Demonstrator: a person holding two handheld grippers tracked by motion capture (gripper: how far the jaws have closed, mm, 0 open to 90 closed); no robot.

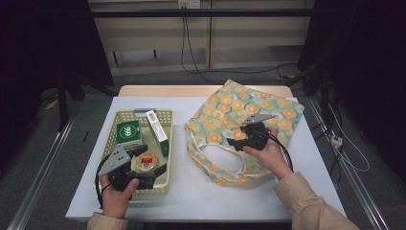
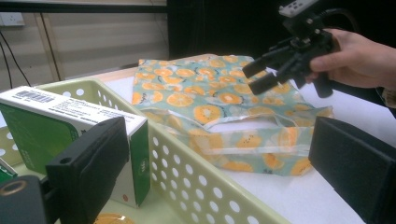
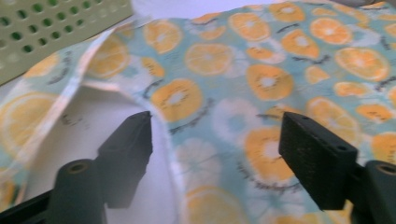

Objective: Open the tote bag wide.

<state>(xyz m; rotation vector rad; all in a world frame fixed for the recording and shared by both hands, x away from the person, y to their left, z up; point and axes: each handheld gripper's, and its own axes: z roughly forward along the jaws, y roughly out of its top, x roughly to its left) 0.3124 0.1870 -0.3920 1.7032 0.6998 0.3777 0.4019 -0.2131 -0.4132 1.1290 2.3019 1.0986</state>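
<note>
A teal cloth bag [image 1: 239, 108] printed with orange slices lies flat on the table's right half, its handles and mouth toward the near side. My right gripper [image 1: 237, 136] hovers just above the bag [image 3: 261, 79] near its mouth, and its jaws [image 3: 217, 126] stand open with nothing between them. My left gripper [image 1: 153, 175] is at the near end of a pale green perforated basket [image 1: 124, 114]. It is open [image 2: 219, 163], one jaw inside the basket and one outside, with the basket wall [image 2: 187, 172] between them untouched. The right gripper [image 2: 261, 74] also appears beyond the bag [image 2: 187, 88].
The basket holds a green box [image 1: 128, 132], a long white and green box [image 1: 157, 127] with a barcode, and a round item with a red label [image 1: 147, 162]. A white sheet [image 1: 201, 191] covers the table. Cables run across the floor behind.
</note>
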